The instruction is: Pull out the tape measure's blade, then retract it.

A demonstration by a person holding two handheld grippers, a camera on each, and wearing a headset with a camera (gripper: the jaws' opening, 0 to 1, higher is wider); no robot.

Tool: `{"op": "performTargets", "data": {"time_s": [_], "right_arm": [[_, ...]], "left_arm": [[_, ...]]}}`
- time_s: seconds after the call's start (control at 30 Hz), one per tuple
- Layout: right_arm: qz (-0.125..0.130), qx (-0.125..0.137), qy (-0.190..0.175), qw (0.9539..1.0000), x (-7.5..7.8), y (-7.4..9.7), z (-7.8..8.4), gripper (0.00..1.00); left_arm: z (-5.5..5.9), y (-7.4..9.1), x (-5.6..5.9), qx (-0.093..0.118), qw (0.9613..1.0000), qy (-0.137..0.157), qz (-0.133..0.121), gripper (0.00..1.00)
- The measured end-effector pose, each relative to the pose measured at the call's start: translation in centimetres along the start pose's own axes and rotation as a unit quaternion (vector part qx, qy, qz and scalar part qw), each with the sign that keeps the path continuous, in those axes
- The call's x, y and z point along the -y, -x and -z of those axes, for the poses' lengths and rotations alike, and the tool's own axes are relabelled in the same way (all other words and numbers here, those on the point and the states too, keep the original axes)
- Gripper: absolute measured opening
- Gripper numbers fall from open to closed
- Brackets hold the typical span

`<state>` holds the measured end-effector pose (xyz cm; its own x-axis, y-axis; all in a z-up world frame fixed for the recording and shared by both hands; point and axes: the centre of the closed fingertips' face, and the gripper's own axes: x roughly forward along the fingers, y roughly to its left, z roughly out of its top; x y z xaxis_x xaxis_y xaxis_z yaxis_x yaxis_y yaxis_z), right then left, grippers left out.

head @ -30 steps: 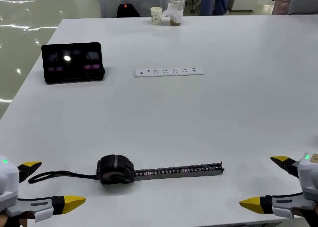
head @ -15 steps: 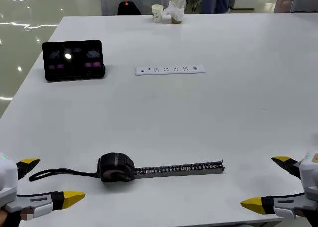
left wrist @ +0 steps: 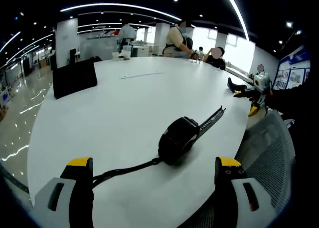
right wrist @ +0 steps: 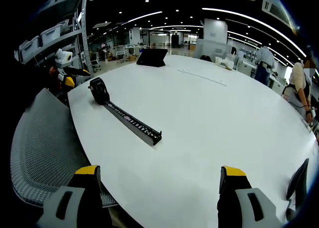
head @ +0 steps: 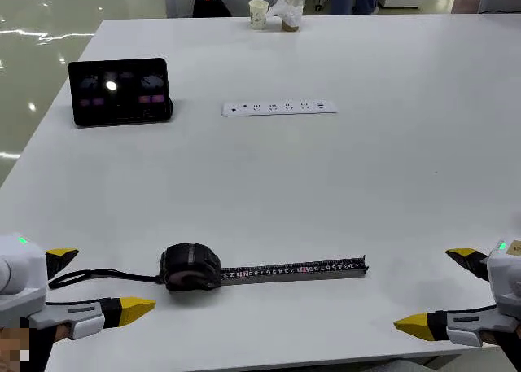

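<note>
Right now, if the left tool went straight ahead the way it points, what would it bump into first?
Most likely the thin black strap lying between the left tool's open yellow tips, then the round black tape measure case it is tied to. How high the tool hovers is unclear.

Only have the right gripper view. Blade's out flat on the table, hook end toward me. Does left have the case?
Observer: No. The left gripper is open and sits apart from the tape measure, with nothing gripped.
Operator: Anything trailing off the case?
Observer: A black wrist strap runs from the case toward the left gripper, lying loose on the table.
Operator: Is that tablet at the far side on?
Observer: Yes, the head view shows the tablet with its screen lit and coloured icons showing.
</note>
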<state>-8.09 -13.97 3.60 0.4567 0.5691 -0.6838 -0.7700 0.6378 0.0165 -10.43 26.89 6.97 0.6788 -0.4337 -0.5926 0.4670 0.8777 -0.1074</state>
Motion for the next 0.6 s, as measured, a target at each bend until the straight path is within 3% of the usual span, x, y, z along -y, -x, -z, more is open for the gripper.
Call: {"op": "performTargets", "data": {"time_s": [0.17, 0.37, 0.6], "right_arm": [[-0.004, 0.002, 0.027, 0.9996, 0.3, -0.2, -0.3, 0.99], [-0.007, -0.003, 0.034, 0.9994, 0.8, -0.5, -0.9, 0.99], [-0.023, -0.023, 0.057, 0.9978, 1.0, -1.0, -1.2, 0.99]], "left_arm": [[-0.8, -0.8, 1.1, -0.002, 1.0, -0.005, 0.004, 0.99], [-2.1, -1.8, 2.4, 0.005, 0.9999, 0.011, 0.009, 0.99], [-3.2, -3.3, 3.5, 0.01, 0.9997, 0.02, 0.004, 0.99]]}}
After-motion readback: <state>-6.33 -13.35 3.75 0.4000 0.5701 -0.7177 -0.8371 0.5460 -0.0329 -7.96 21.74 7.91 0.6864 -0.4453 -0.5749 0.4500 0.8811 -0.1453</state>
